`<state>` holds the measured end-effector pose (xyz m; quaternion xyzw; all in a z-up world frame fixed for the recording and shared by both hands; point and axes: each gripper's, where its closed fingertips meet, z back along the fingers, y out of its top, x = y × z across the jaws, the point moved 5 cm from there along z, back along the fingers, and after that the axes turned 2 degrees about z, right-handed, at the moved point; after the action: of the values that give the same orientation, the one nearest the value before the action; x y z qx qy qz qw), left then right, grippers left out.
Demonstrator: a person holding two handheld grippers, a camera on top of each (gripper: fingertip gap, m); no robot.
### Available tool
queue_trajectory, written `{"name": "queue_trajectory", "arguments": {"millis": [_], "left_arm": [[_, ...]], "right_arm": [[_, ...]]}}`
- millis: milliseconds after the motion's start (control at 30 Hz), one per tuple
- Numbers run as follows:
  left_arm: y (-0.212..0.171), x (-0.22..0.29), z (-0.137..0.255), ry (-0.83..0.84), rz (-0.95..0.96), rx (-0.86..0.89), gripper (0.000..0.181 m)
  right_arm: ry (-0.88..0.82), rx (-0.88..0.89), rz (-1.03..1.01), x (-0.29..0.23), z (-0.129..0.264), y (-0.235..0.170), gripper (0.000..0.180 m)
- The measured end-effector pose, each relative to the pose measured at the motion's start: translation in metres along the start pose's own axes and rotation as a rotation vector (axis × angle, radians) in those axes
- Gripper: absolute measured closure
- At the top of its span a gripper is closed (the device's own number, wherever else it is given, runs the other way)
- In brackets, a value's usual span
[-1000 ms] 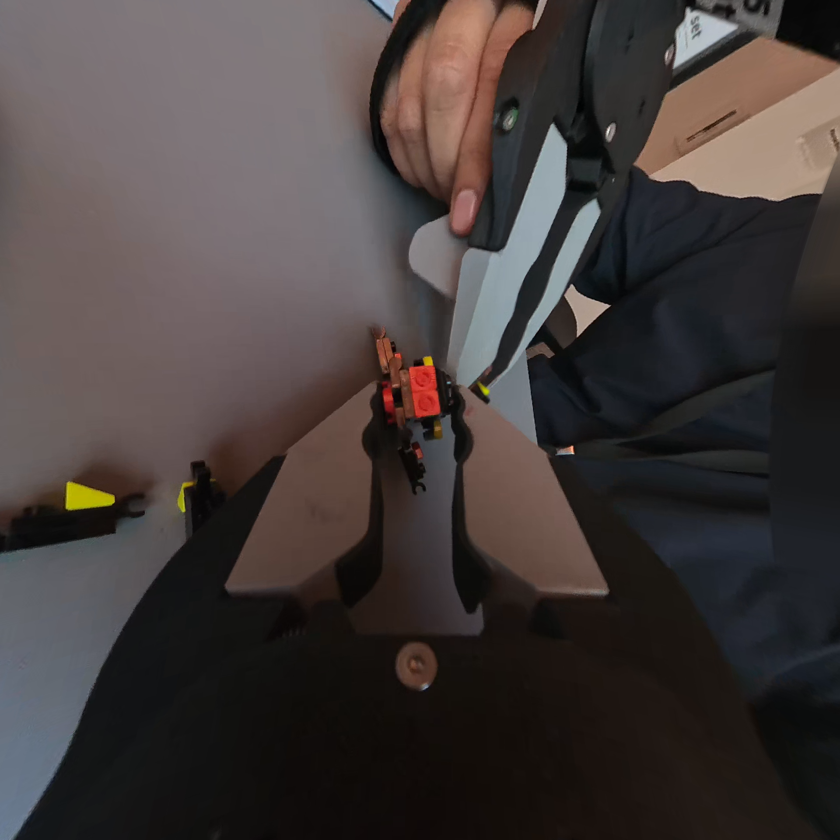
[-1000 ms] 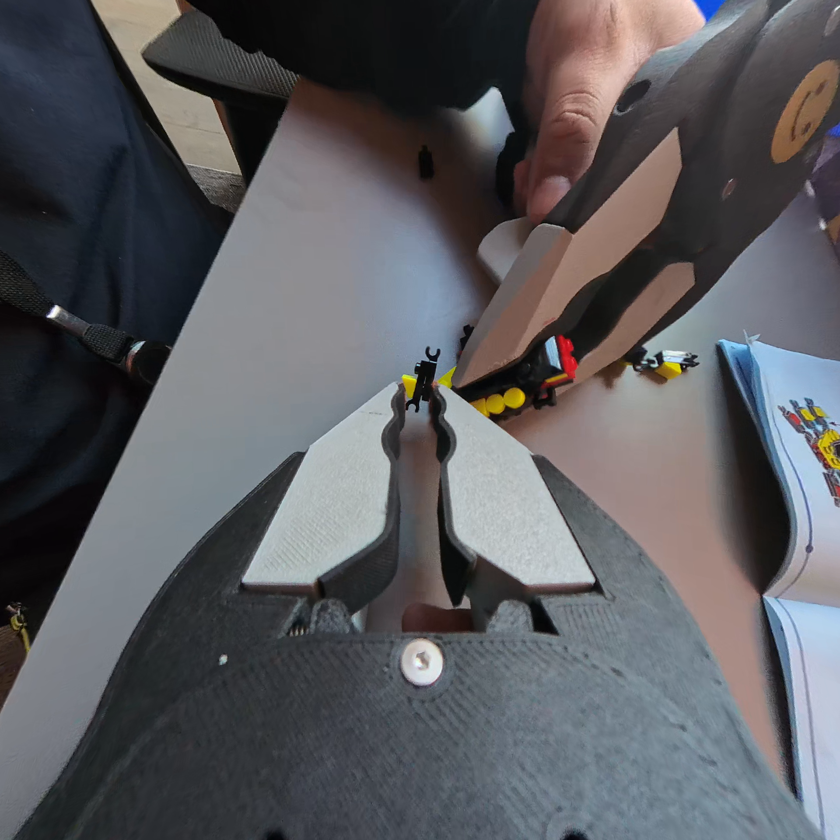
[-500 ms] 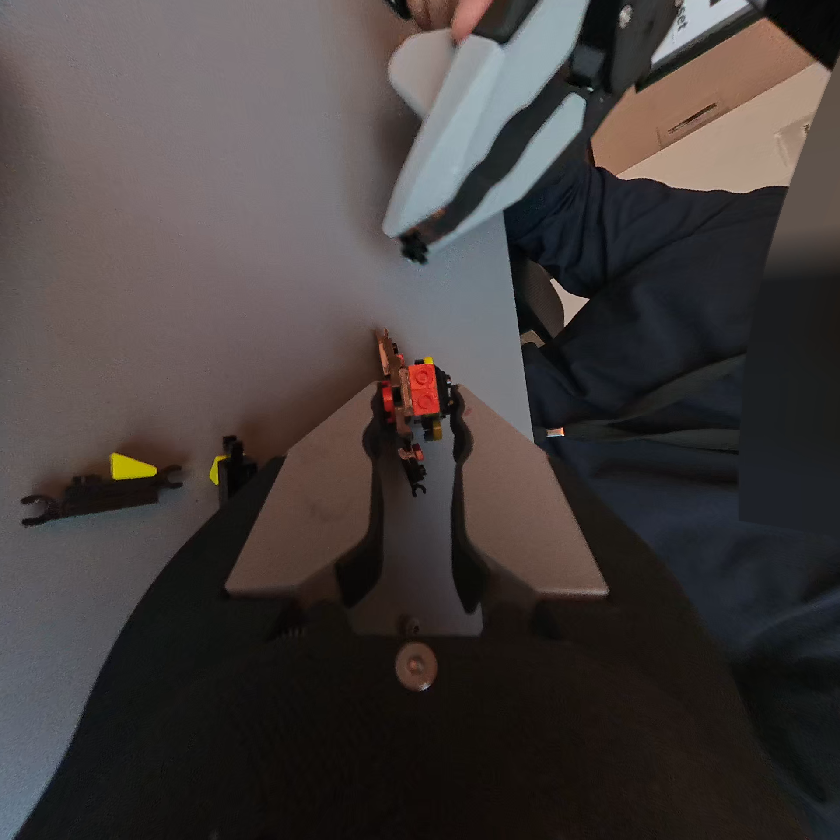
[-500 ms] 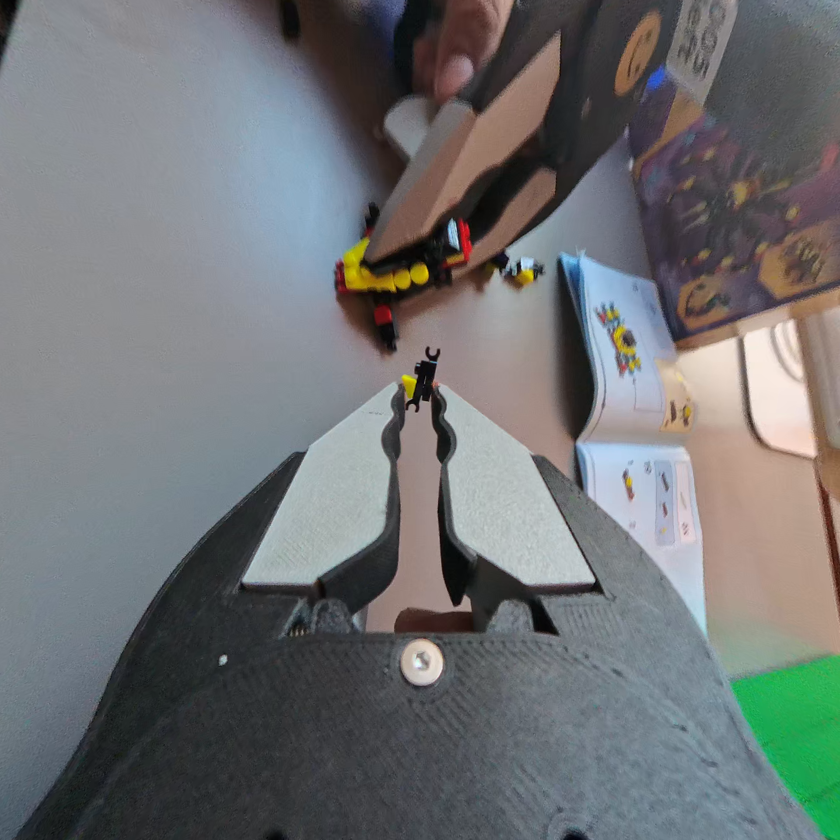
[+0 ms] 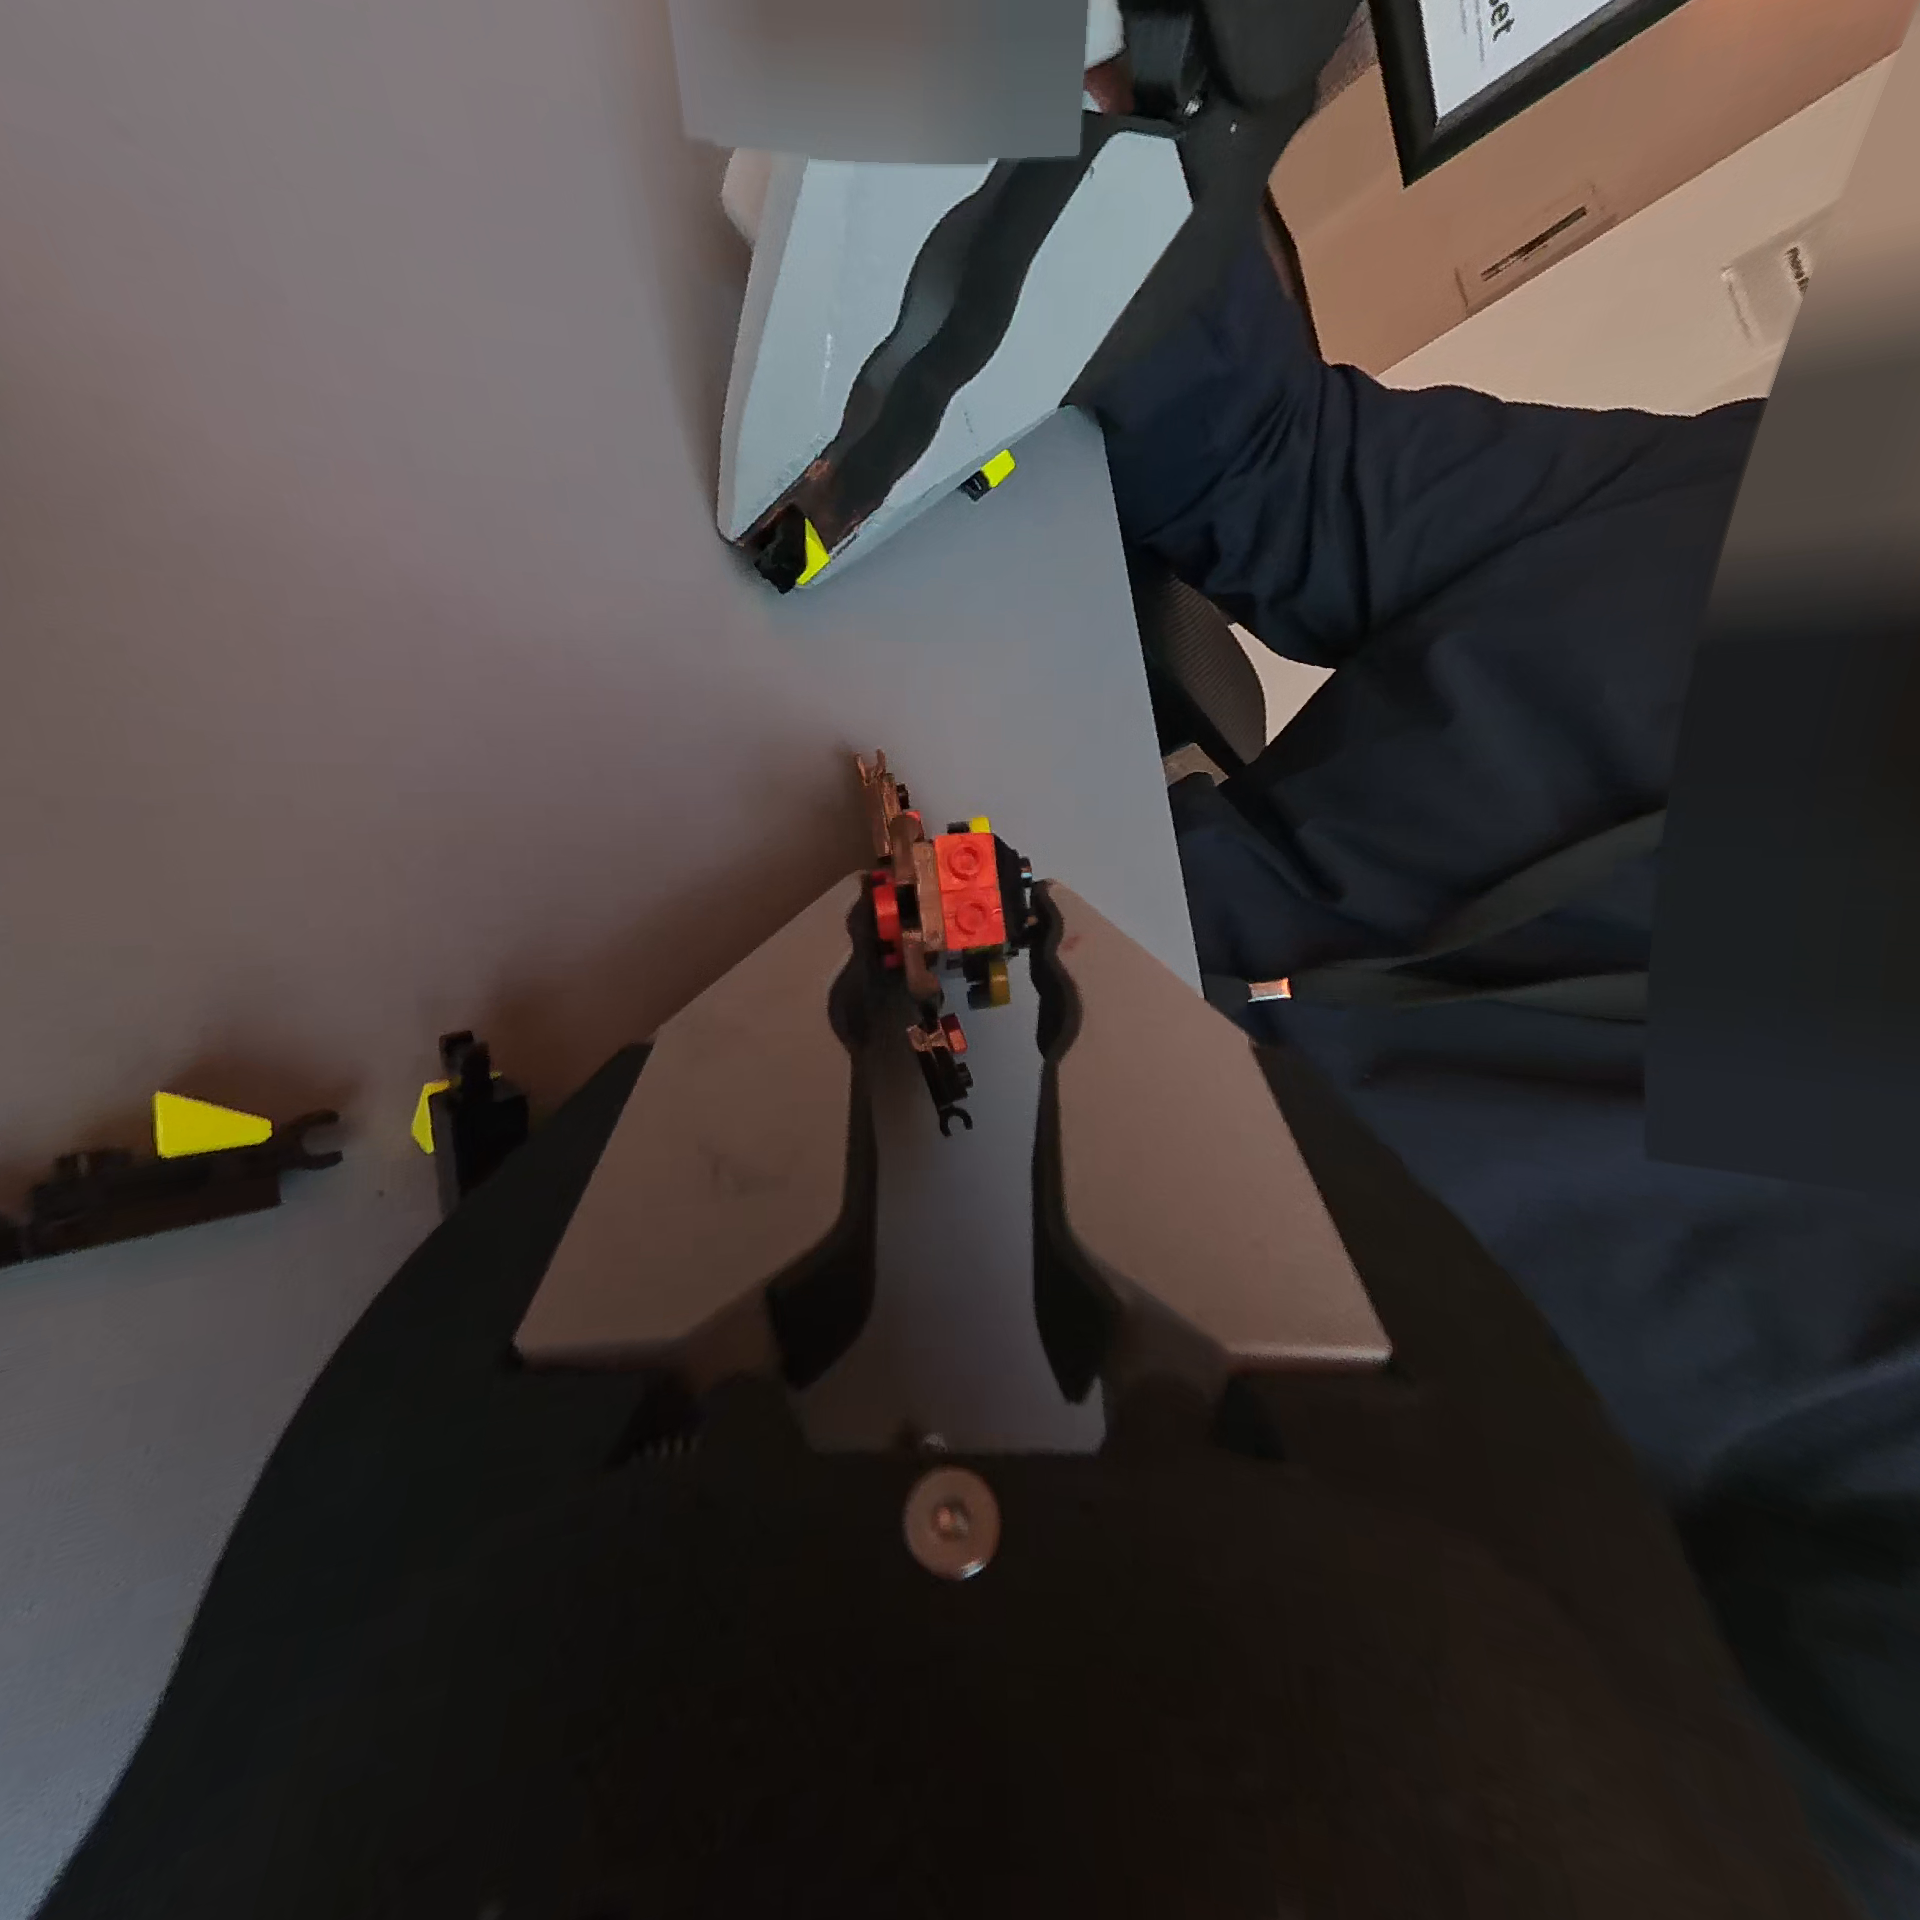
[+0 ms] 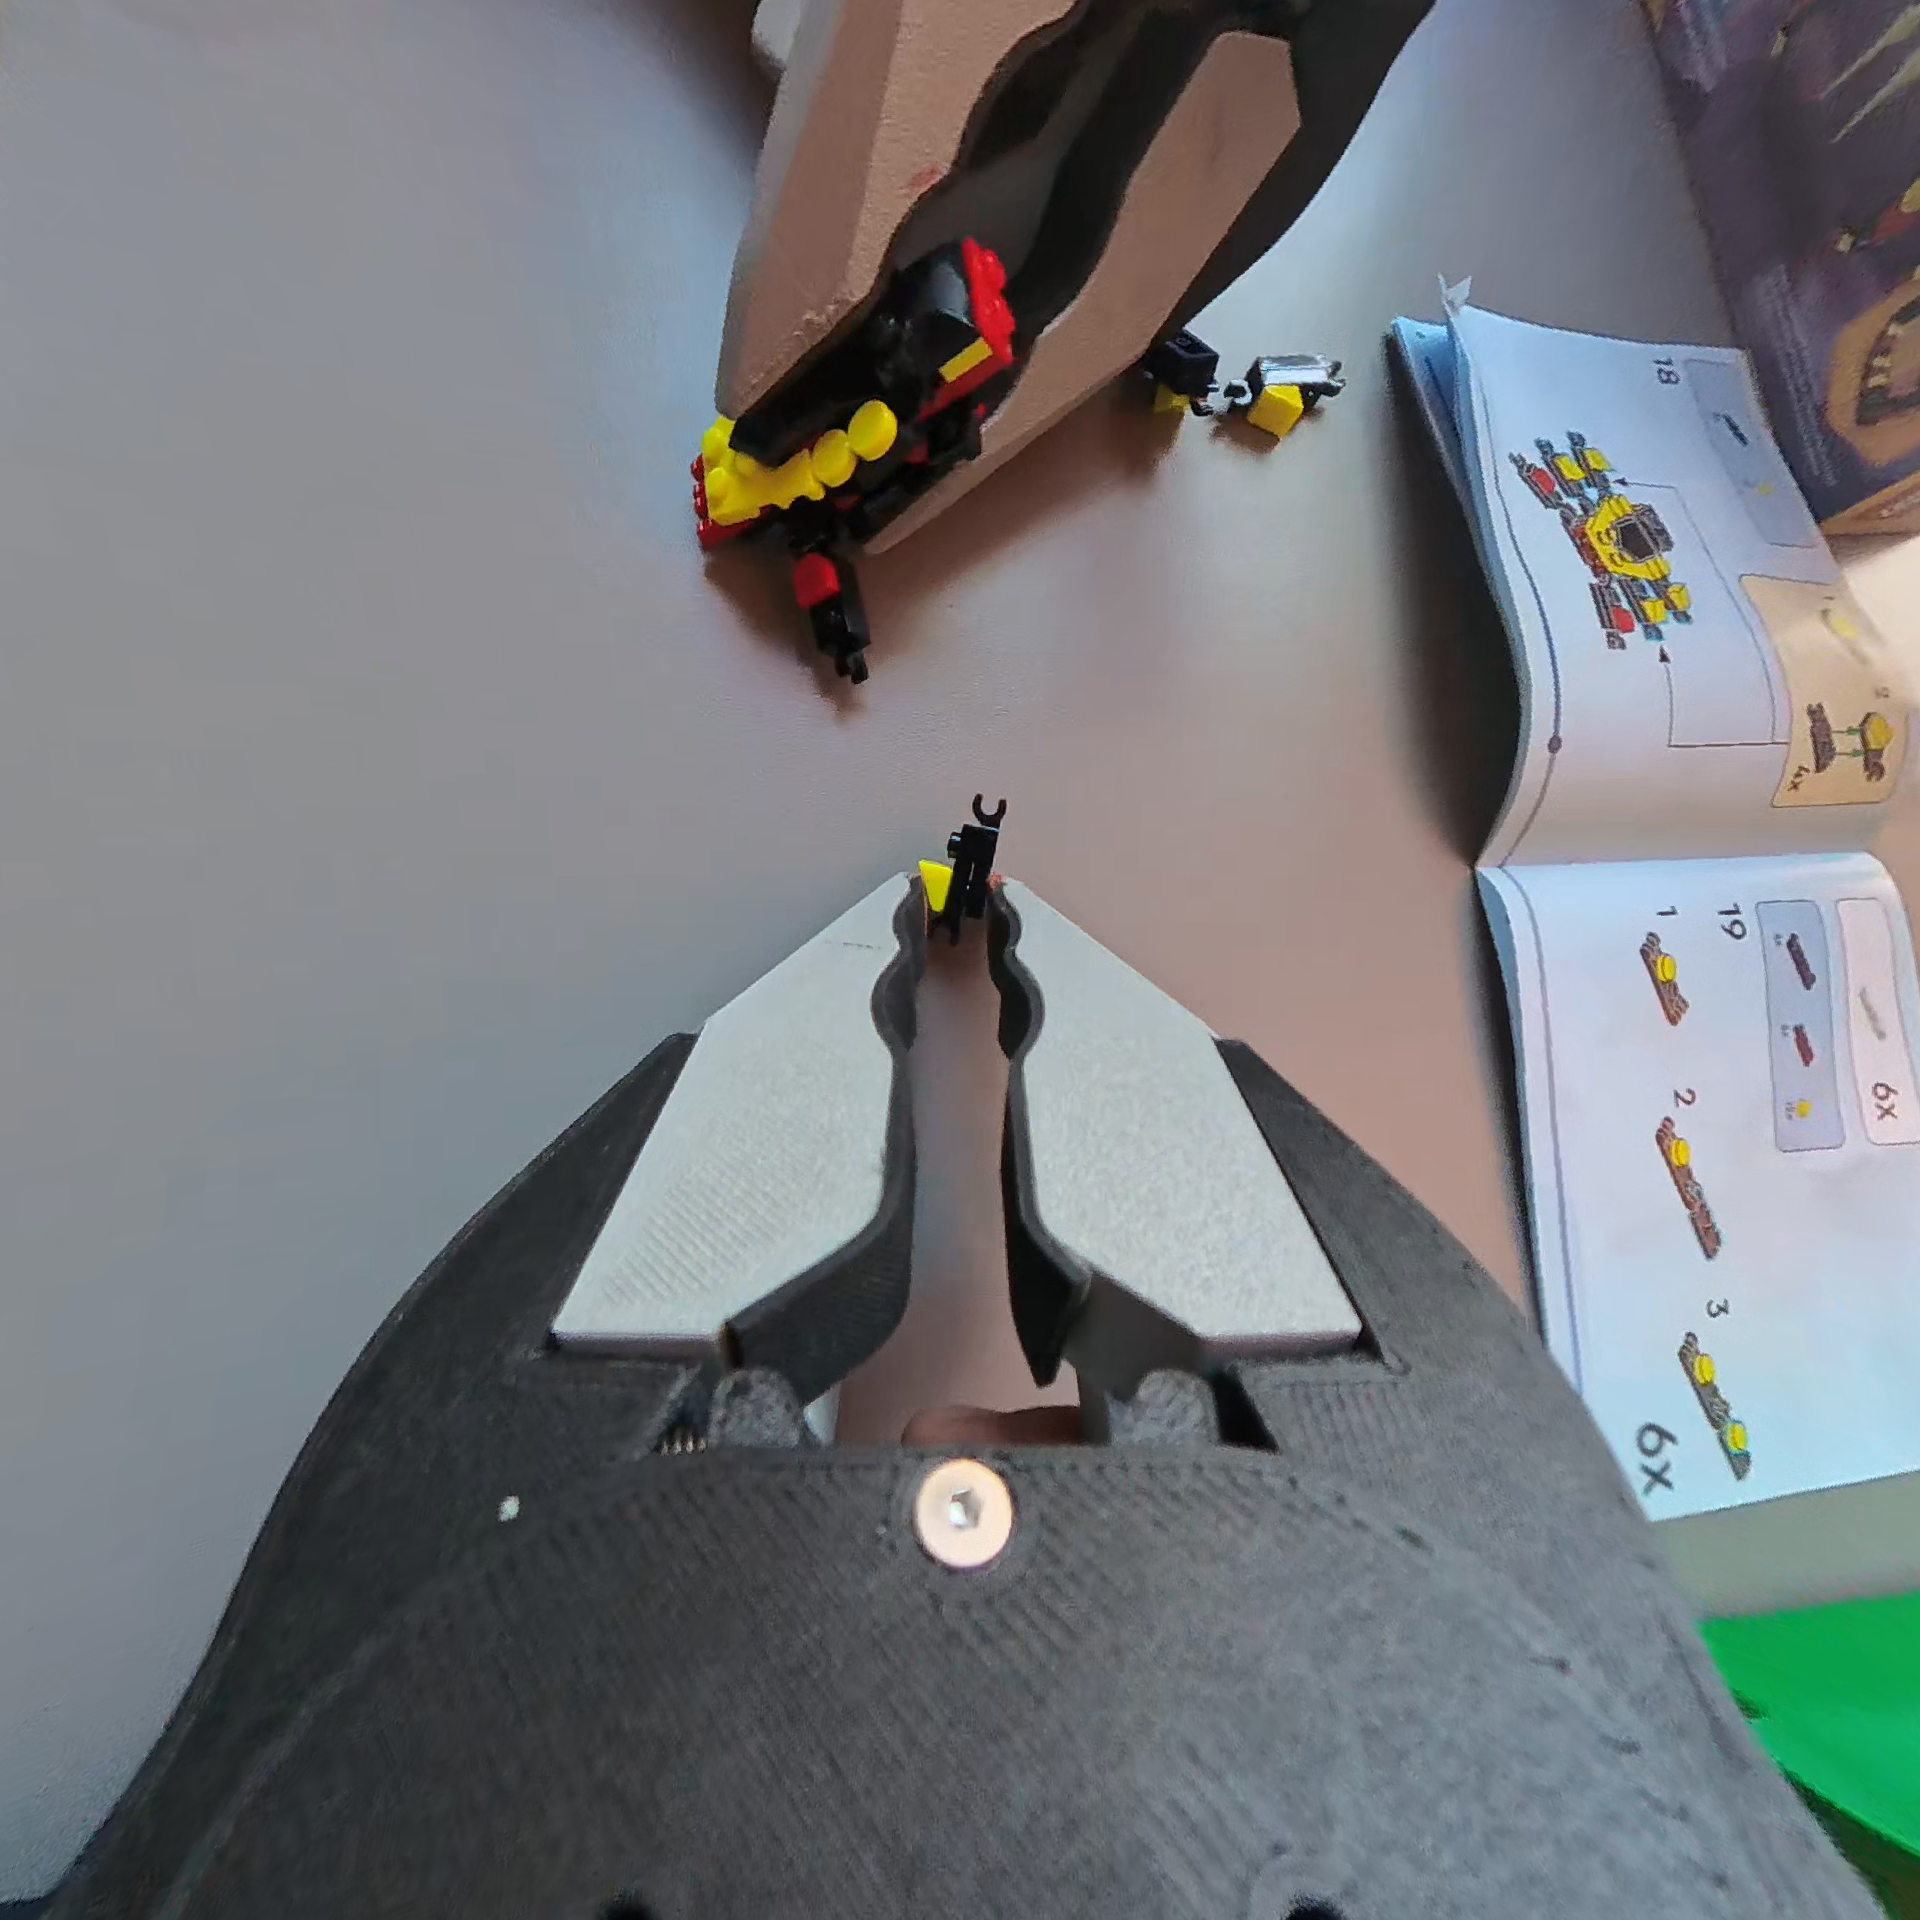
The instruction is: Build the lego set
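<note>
My left gripper (image 5: 948, 899) is shut on the red, black and yellow lego model (image 5: 966, 894), which it holds low on the grey table (image 5: 312, 520). The right wrist view shows the model (image 6: 821, 468) between the left fingers, a red and black limb sticking out towards me. My right gripper (image 6: 954, 888) is shut on a small black clip piece with a yellow wedge (image 6: 971, 847). It holds the piece above the table, a short way back from the model. The left wrist view shows that piece (image 5: 800, 551) at the right gripper's tips.
Two loose black pieces with yellow wedges (image 5: 177, 1158) (image 5: 468, 1107) lie left of my left gripper. More small pieces (image 6: 1236, 390) lie by the open instruction booklet (image 6: 1662, 748). The lego box (image 6: 1808, 208) stands behind it. The table's edge and a person's dark sleeve (image 5: 1403, 623) are on the right. One gripper's finger ends stand about 7 centimetres off the other's.
My right gripper has drawn back from the model with the small clip piece still in it. My left gripper has held the model in place.
</note>
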<state>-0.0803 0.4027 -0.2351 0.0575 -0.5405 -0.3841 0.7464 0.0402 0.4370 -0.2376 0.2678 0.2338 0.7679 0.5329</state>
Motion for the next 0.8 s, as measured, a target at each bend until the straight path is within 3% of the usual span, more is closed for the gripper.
{"name": "queue_trajectory", "arguments": {"millis": [300, 533, 800], "left_arm": [[0.001, 0.005, 0.003, 0.089, -0.114, 0.016, 0.155], [-0.001, 0.003, 0.002, 0.083, -0.07, 0.015, 0.155], [0.006, 0.015, 0.004, 0.131, -0.247, 0.038, 0.155]], "right_arm": [[0.065, 0.035, -0.136, 0.006, 0.001, -0.004, 0.171], [0.016, 0.069, -0.051, 0.005, 0.007, 0.003, 0.171], [0.241, 0.269, -0.285, 0.004, 0.017, 0.021, 0.171]]}}
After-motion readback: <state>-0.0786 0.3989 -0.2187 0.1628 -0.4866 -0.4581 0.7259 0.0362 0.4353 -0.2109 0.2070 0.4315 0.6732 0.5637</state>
